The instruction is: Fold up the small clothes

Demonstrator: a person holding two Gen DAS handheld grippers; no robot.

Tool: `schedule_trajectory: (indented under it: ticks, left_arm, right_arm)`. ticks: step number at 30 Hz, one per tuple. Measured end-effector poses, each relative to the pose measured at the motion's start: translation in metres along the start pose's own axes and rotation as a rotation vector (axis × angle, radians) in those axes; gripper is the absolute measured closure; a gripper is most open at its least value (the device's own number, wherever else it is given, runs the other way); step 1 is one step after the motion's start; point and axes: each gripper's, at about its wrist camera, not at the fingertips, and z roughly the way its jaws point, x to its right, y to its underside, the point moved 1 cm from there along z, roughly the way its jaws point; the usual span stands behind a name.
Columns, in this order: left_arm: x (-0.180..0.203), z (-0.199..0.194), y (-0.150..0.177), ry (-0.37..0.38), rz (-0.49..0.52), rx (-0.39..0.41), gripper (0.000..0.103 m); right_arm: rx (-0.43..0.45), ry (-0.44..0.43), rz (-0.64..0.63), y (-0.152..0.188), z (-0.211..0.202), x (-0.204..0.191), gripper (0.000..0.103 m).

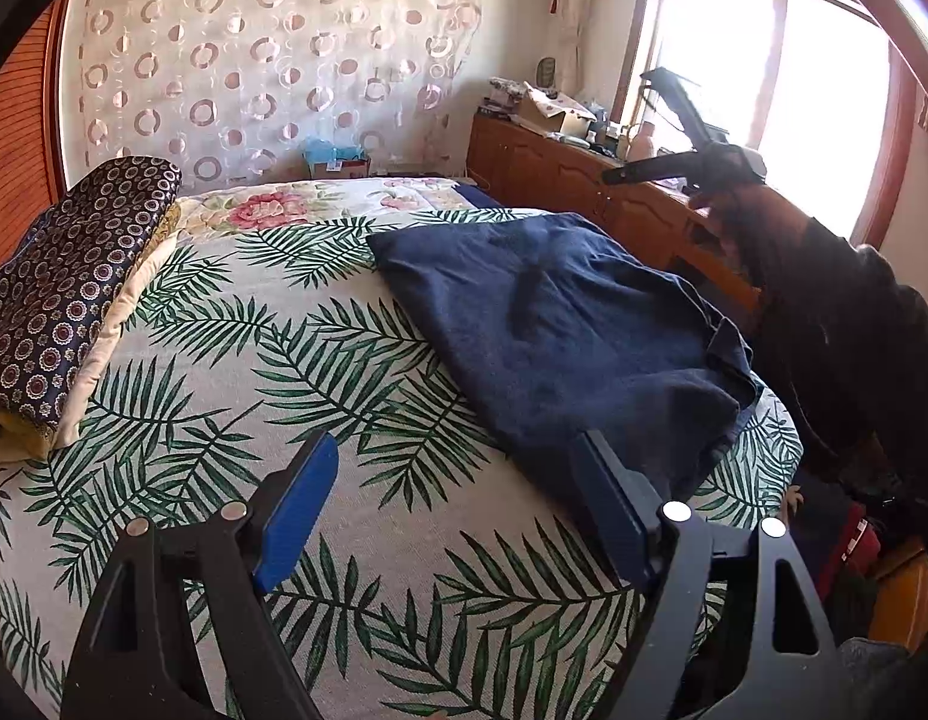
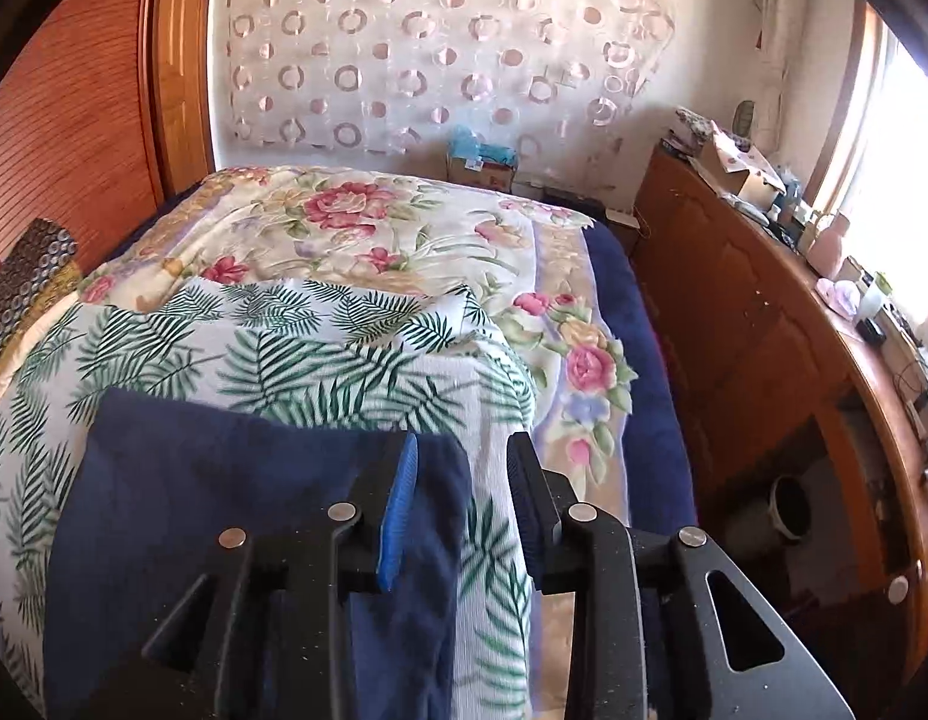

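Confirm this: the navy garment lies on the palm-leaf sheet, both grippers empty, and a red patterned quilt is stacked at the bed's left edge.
Not quite. The quilt is dark navy with small round motifs, not red; the left wrist view shows it. The navy garment does lie on the palm-leaf sheet, and both grippers are empty.

black left gripper (image 1: 458,516) (silver screws); blue pads (image 1: 296,516); dark sleeve (image 1: 872,330)

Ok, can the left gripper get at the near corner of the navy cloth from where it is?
Probably yes: the left gripper is open, its right finger already at the navy cloth near edge, nothing between.
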Motion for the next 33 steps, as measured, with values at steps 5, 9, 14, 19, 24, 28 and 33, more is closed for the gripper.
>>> schedule_trajectory:
  ticks: [5, 9, 14, 19, 24, 28, 33]
  left_arm:
    - [0.009, 0.003, 0.000, 0.011, 0.010, -0.003, 0.022]
    - [0.015, 0.007, -0.002, 0.014, 0.021, -0.010, 0.022]
    - [0.023, 0.014, -0.001, 0.017, 0.035, -0.024, 0.022]
    - [0.031, 0.022, 0.002, 0.038, 0.036, -0.039, 0.021]
    - [0.043, 0.032, 0.007, 0.049, 0.060, -0.067, 0.020]
    - [0.051, 0.038, 0.011, 0.055, 0.084, -0.090, 0.020]
    - [0.054, 0.045, 0.016, 0.059, 0.081, -0.116, 0.020]
  right_arm:
    - [0.048, -0.069, -0.008, 0.035, -0.043, 0.007, 0.071]
    - [0.054, -0.122, -0.015, 0.066, -0.064, 0.007, 0.071]
    - [0.062, -0.153, 0.012, 0.100, -0.080, 0.010, 0.071]
    - [0.044, -0.180, 0.056, 0.135, -0.093, 0.016, 0.063]
    - [0.023, -0.179, 0.074, 0.159, -0.105, 0.019, 0.063]
    - [0.017, -0.200, 0.081, 0.167, -0.118, 0.011, 0.063]
    - [0.016, -0.163, 0.079, 0.160, -0.108, 0.006, 0.063]
